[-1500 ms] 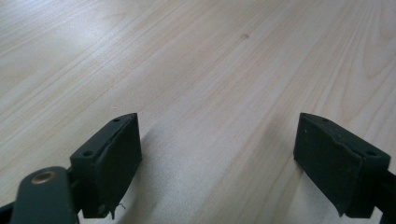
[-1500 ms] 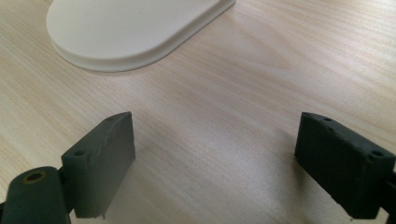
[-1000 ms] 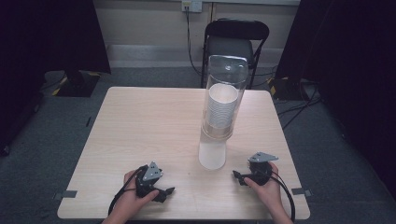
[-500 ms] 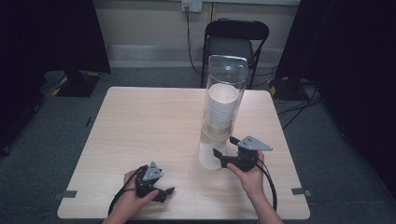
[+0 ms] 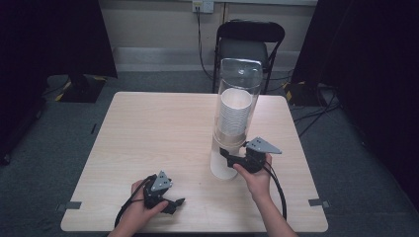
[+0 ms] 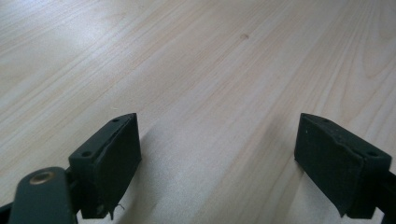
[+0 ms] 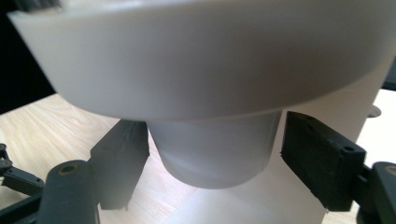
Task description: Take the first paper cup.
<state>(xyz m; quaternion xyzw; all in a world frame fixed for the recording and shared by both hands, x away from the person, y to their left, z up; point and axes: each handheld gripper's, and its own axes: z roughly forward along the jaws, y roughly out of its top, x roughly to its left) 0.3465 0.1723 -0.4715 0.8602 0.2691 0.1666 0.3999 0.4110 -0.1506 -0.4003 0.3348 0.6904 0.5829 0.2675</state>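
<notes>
My right gripper [image 5: 225, 154] is at the lower part of the cup dispenser [image 5: 236, 116], and its jaws stand wide apart. In the right gripper view the bottom cup [image 7: 212, 149] hangs out from under the dispenser's white collar [image 7: 210, 60], and this cup is between my two jaws. The left jaw is very near to the cup wall or touches it, I cannot tell which; the right jaw is a little apart from it. So the jaws are around the cup but they do not press it from both sides.

My right hand [image 5: 254, 178] comes from 6 o'clock and holds the gripper toward 10 o'clock.

My left gripper [image 5: 177, 202] rests low over the table [image 5: 148, 128] at about 7 o'clock from the dispenser, well apart from it. Its jaws are wide also and hold nothing; in the left gripper view there is bare wood between them.

The dispenser is a tall clear tube that stands upright at the right half of the table, with a stack of white cups [image 5: 235, 112] inside. Behind the table, at 12 o'clock, a black chair [image 5: 249, 47] stands on the grey floor.
</notes>
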